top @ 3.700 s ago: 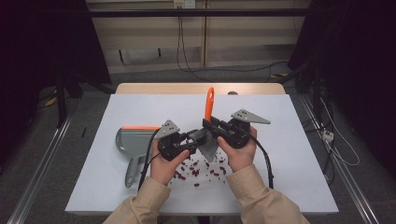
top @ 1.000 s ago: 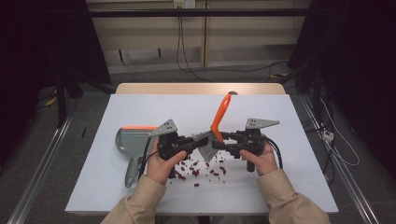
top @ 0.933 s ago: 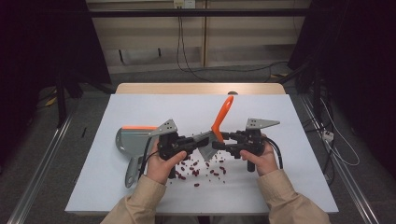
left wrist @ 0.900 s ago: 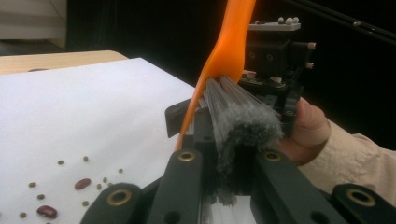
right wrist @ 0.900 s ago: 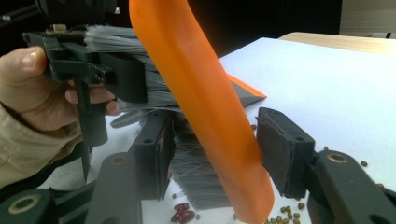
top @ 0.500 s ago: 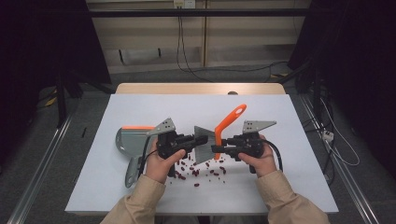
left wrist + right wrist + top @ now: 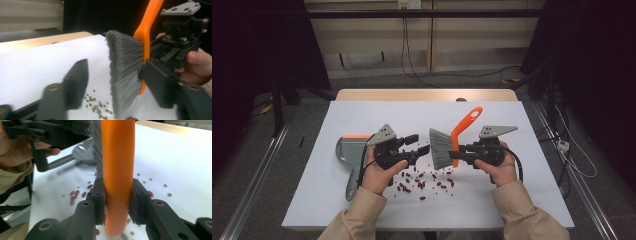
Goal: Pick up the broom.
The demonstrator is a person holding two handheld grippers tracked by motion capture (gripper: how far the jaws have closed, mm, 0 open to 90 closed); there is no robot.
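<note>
- Handoff step, by the look of it: orange-handled hand brush with grey bristles (image 7: 451, 141) held just above the white tabletop (image 7: 532, 190), bristles toward the left.
- Right gripper (image 7: 117, 195): fingers pinched tight on the orange handle.
- Left gripper (image 7: 421, 145): fingers just been opening, spread now, bristles between them in its own view but apparently not squeezed.
- Small red beans (image 7: 422, 181) scattered right under the brush.
- Grey plastic dustpan with orange rim (image 7: 349, 150) lying flat to the left, behind the left hand.
- Next up, probably: grab the dustpan with the left, tip bristles down, sweep beans leftward.
</note>
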